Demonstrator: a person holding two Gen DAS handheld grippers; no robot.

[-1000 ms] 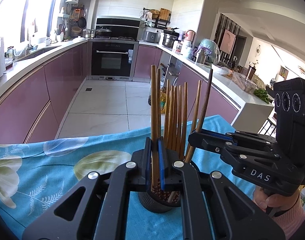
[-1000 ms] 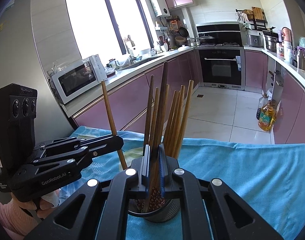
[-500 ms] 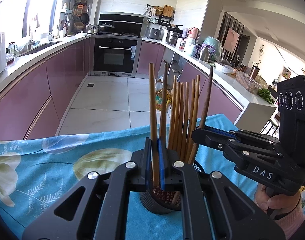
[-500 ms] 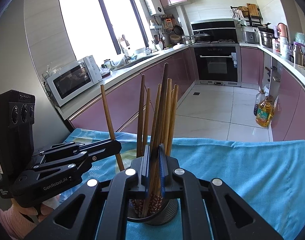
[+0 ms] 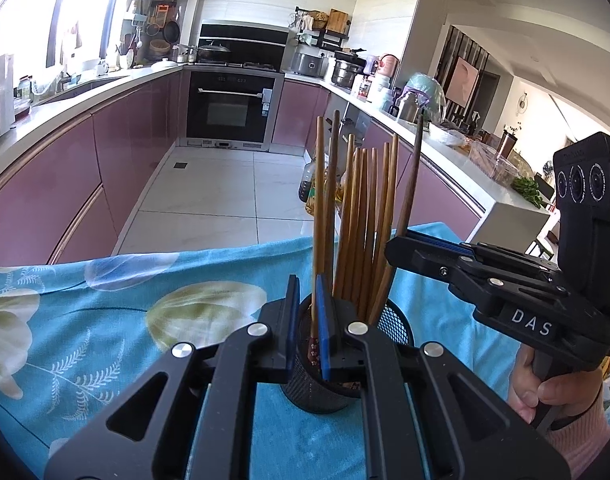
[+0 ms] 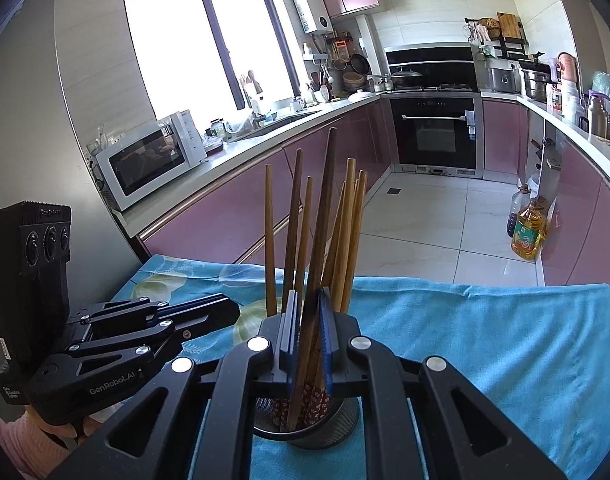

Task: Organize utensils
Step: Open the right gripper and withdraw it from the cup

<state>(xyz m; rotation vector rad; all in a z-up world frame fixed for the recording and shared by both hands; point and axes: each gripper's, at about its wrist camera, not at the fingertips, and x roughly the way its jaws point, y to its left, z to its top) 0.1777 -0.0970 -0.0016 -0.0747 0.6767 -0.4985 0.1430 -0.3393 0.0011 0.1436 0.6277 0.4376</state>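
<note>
A black mesh holder point(image 5: 397, 328) point(image 6: 337, 428) full of wooden chopsticks stands on the blue floral cloth point(image 5: 105, 320). My left gripper point(image 5: 305, 280) point(image 6: 238, 309) is all but shut, with only a narrow slit between its pads. A light chopstick point(image 5: 319, 200) point(image 6: 270, 240) shows through that slit. In the right wrist view it stands upright in the holder, just beyond the left fingertips and apart from them. My right gripper point(image 6: 307, 294) point(image 5: 389, 246) is shut on a dark chopstick point(image 6: 325, 208) point(image 5: 411, 176), which leans with its lower end in the holder.
The cloth's far edge point(image 6: 485, 284) drops off to the tiled kitchen floor. Oil bottles point(image 6: 527, 232) stand on that floor at the right. A microwave point(image 6: 149, 164) sits on the left counter. A person's hand point(image 5: 545, 388) grips the right gripper's handle.
The light chopstick was tilted in the left gripper's tip. It now stands upright in the holder, clear of the tip. The left gripper has sunk slightly. The right gripper has kept still.
</note>
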